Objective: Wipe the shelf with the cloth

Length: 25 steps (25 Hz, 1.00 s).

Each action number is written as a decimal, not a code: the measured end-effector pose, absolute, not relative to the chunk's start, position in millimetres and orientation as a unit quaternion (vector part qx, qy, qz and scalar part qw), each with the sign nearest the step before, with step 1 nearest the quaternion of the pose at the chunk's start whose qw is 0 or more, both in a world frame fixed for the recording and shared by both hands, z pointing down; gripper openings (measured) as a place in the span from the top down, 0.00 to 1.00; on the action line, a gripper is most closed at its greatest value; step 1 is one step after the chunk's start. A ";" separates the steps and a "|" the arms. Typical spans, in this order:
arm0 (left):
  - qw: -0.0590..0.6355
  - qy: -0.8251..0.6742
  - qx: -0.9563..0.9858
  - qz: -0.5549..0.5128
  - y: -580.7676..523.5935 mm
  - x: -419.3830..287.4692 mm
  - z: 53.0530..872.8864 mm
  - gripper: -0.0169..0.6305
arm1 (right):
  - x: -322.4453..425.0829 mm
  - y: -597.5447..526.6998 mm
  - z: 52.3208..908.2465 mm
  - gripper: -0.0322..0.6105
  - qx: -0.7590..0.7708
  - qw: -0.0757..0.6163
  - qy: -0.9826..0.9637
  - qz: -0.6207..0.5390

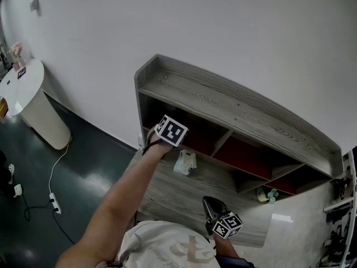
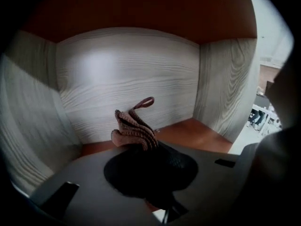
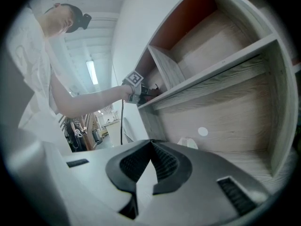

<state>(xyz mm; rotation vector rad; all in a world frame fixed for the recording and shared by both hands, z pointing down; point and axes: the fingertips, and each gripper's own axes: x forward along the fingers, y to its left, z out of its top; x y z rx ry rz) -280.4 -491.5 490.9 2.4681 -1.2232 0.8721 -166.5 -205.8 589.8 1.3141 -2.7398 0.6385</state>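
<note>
A grey wood shelf unit [image 1: 223,102] with red-brown compartment backs stands against the white wall. My left gripper [image 1: 167,132] reaches into its upper left compartment. In the left gripper view, the left gripper [image 2: 146,149] is shut on a crumpled brown cloth [image 2: 134,128], which sticks up from the jaws just above the compartment's red-brown floor [image 2: 193,131], close to the wood-grain wall. My right gripper [image 1: 212,205] hangs low before the broad lower board; in its own view this right gripper [image 3: 151,144] is shut with nothing in it. From there the left gripper [image 3: 136,89] shows at the shelf edge.
A white object [image 1: 185,162] stands on the lower board [image 1: 178,197] under the left compartment, and a small greenish item [image 1: 266,194] lies further right. A white round table [image 1: 25,85] and a power strip with cable [image 1: 54,202] are on the dark floor at left.
</note>
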 end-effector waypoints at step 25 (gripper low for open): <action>0.093 -0.277 0.900 0.322 -432.3 -162.0 492.6 0.88 | -129.2 -174.4 590.8 0.94 0.494 0.001 -0.843 0.211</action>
